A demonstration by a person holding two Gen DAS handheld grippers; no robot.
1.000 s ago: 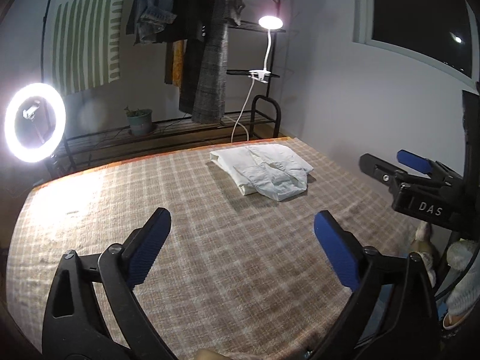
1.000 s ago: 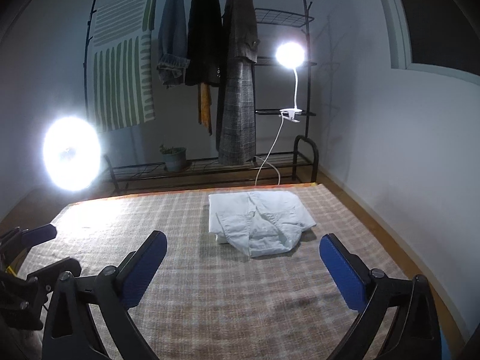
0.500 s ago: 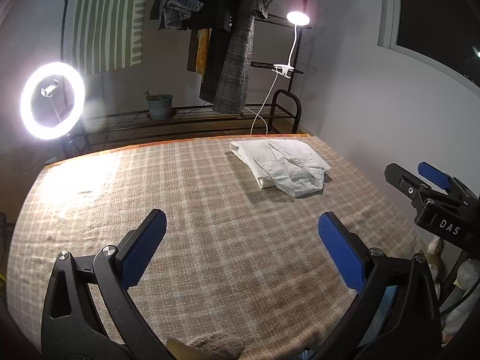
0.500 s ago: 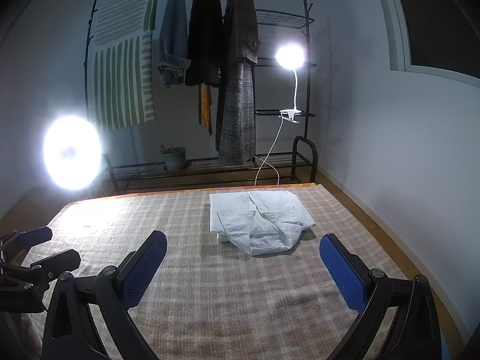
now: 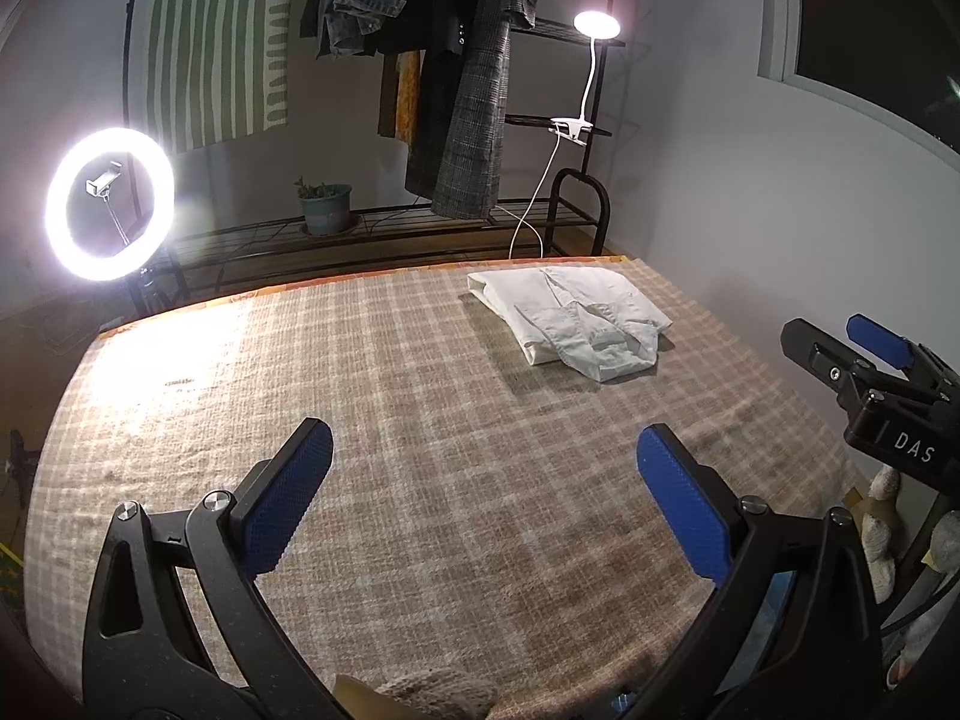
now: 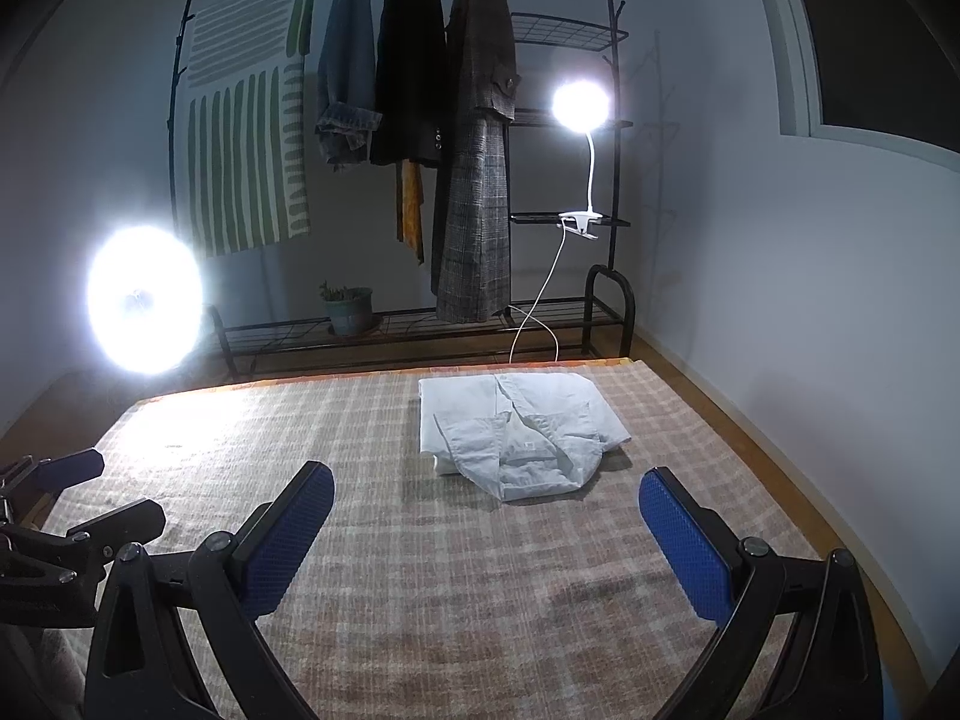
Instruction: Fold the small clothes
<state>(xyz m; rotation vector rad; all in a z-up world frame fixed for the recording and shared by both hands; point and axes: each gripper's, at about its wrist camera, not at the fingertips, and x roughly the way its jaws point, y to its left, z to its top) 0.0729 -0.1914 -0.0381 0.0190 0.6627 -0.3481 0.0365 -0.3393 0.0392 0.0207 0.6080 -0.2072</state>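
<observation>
- Holding both tools above the near part of the plaid cloth (image 5: 420, 390), I see my left gripper (image 5: 483, 492) spread wide with nothing between its blue pads (image 5: 288, 498).
- My right gripper (image 6: 486, 534) is spread just as wide and grips nothing either.
- Folded white shirt (image 6: 519, 435) lies flat on the far right part of the cloth, well apart from both tools, its collar end turned toward me.
- From the left wrist view I get the right gripper from the side at the right edge, lettering "DAS" on its black body, and the ring light (image 5: 110, 204) reads as a clean ring with a phone clamp inside.
- From the right wrist view the same light is a blown-out white disc, and the left gripper's fingers poke in at the lower left.
- Beyond the cloth stands a black clothes rack (image 6: 606, 180) with hanging coats (image 6: 480, 180), a green-striped textile (image 6: 246, 138), a clip lamp (image 6: 581, 108) shining and a small potted plant (image 6: 349, 309) on its low shelf.
- Grey walls surround it; a dark window (image 5: 888, 36) sits high on the right.
</observation>
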